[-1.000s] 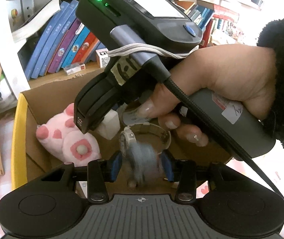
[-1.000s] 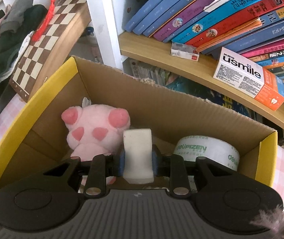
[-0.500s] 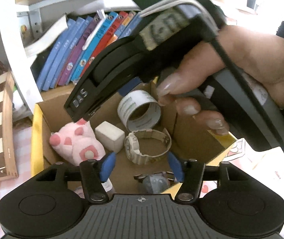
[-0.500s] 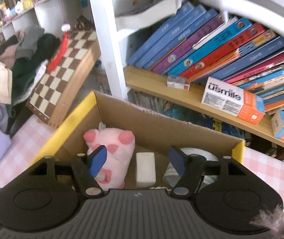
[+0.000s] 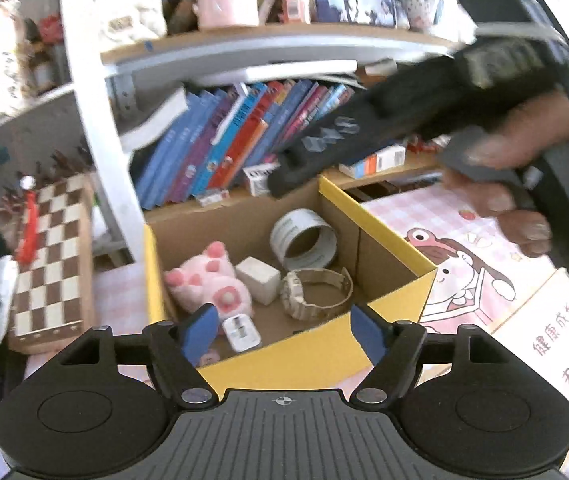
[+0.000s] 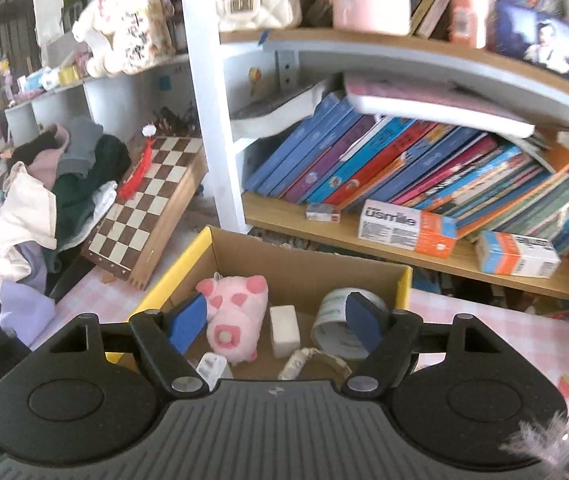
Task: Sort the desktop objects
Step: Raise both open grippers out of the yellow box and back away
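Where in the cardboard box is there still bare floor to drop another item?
Bare floor shows inside the wristwatch loop and between the watch, the charger plug and the front wall of the box. The left side is crowded: pink plush, white block.

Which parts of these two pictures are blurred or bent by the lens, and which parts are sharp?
Left wrist view: the right gripper's body and the hand are smeared by motion, while the cardboard box and the watch look sharp. Right wrist view: the bookshelf boards bow under fisheye distortion; the upper shelf's contents are soft.
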A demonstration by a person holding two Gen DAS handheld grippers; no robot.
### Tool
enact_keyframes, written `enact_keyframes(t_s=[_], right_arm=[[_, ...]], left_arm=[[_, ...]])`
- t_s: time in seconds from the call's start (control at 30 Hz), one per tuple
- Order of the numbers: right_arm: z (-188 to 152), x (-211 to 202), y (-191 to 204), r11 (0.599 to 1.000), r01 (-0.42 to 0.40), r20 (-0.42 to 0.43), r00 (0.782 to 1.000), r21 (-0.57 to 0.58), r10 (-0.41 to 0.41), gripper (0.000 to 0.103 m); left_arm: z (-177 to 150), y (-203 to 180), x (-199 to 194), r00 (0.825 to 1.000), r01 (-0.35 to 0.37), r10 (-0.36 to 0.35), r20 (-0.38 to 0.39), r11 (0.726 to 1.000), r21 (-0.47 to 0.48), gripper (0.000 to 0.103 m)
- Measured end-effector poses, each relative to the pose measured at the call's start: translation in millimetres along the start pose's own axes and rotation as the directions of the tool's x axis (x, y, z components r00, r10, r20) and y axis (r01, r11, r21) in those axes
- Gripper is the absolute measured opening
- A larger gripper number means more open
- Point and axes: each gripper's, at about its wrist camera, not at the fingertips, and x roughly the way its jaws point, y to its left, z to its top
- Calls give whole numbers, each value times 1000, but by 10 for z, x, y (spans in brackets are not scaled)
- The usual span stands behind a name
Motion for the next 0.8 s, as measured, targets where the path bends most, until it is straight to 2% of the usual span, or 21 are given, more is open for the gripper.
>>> enact_keyframes(t_s=[0.13, 0.27, 0.6, 0.8], right_arm=[[-183, -335, 75, 1000, 25, 29, 999, -3, -25, 79], [-438, -567, 202, 998, 52, 22, 998, -28, -51, 79], [-1188, -1019, 538, 991, 117, -1, 993, -61, -118, 84], [-1666, -1241, 715, 987, 154, -24, 988, -49, -155, 85]], left_arm=[[-108, 5, -263, 999, -29, 29, 29, 999, -24, 82], [-259, 35, -475, 998, -42, 44, 39, 998, -56, 84], [-737, 85, -827, 996, -87, 89, 6, 987, -136, 85], [-1026, -32, -999, 996, -89, 87, -22, 989, -115, 87]])
